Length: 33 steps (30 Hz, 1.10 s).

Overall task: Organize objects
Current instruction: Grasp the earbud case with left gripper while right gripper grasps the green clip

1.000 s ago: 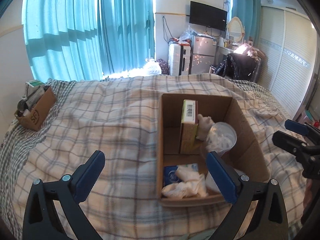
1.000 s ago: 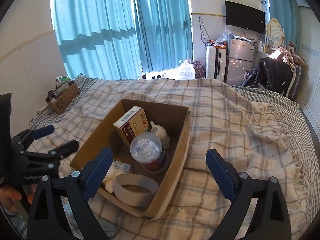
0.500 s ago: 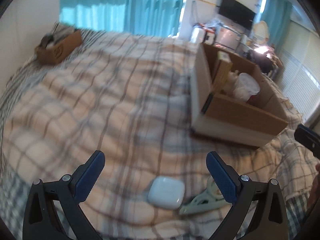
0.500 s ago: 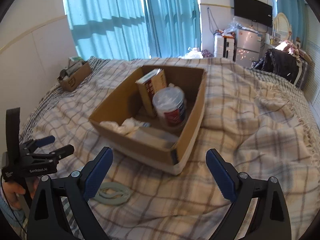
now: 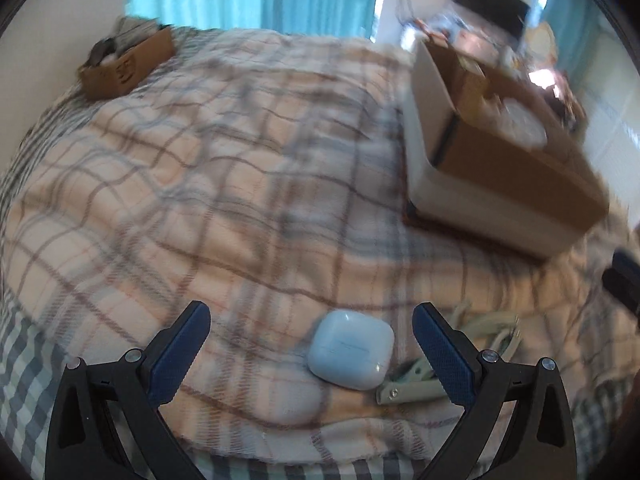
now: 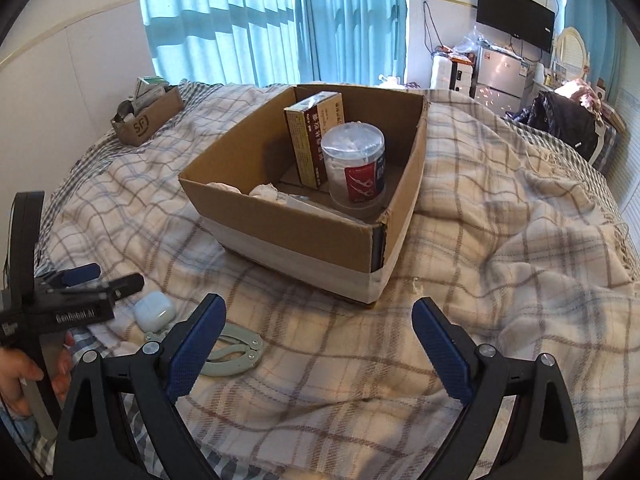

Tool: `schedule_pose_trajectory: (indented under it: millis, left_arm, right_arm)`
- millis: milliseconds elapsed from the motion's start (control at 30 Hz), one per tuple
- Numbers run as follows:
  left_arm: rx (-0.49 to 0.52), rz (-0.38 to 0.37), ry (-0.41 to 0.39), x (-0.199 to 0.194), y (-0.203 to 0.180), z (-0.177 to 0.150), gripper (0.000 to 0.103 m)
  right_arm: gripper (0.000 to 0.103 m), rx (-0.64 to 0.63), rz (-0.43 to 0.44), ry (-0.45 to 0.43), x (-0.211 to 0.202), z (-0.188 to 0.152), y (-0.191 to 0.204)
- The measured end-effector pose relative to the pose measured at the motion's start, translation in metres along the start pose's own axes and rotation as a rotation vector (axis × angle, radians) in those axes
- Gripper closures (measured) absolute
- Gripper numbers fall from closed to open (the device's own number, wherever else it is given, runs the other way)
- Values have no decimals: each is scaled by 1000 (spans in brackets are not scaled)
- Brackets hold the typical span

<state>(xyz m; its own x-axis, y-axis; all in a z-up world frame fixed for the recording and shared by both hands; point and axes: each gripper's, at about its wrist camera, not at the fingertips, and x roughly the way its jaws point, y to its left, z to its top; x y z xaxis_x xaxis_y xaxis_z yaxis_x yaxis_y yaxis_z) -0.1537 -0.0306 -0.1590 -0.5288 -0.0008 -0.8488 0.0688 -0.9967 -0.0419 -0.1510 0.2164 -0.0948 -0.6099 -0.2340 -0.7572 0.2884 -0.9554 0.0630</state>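
Note:
A white earbud case (image 5: pixel 351 355) lies on the plaid blanket between the open fingers of my left gripper (image 5: pixel 311 342), low over the bed; it also shows in the right wrist view (image 6: pixel 154 311). A pale green clip (image 5: pixel 416 385) lies right of the case, partly behind my right finger; in the right wrist view the clip (image 6: pixel 234 351) lies by my right gripper's left finger. My right gripper (image 6: pixel 319 336) is open and empty, above the blanket in front of the cardboard box (image 6: pixel 296 232). The left gripper (image 6: pixel 86 284) shows at the left, held by a hand.
The box (image 5: pixel 500 168) holds a brown carton (image 6: pixel 314 140), a clear tub with a red label (image 6: pixel 356 168) and white crumpled items. A small cardboard box (image 6: pixel 148 120) stands at the far left of the bed. A fridge and clutter stand beyond the bed.
My left gripper has dropped from above the box toward the near edge of the bed, closing in on the earbud case. My right gripper has lowered and pulled back from the box.

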Motion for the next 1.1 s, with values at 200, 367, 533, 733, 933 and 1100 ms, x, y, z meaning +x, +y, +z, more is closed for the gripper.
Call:
schedule_pose_trajectory:
  millis: [200,367,533,733,933,1100]
  left_arm:
    - [186,45,92,27,-31,-13,33]
    - [191,-17,112,25,-33,-15,51]
    - [112,29,-5,-7,-18,-9,51]
    - [-2,60,-43,-22,7,-7,51]
    - [-28,80,-18,-18,11,-7,51]
    - [-78,79,4,-13,22,-9,51]
  right_arm:
    - [9,10,-3,15,5,-2,-1]
    - [9,-3,-1,26,8,-3,1]
    - [9,-40,23,26,9,-5,8]
    - [9,-222,38,88,32,-15,47]
    - [12,-461,38,199,73,-37,92]
    - [13,-559,84,221,80,-47,113]
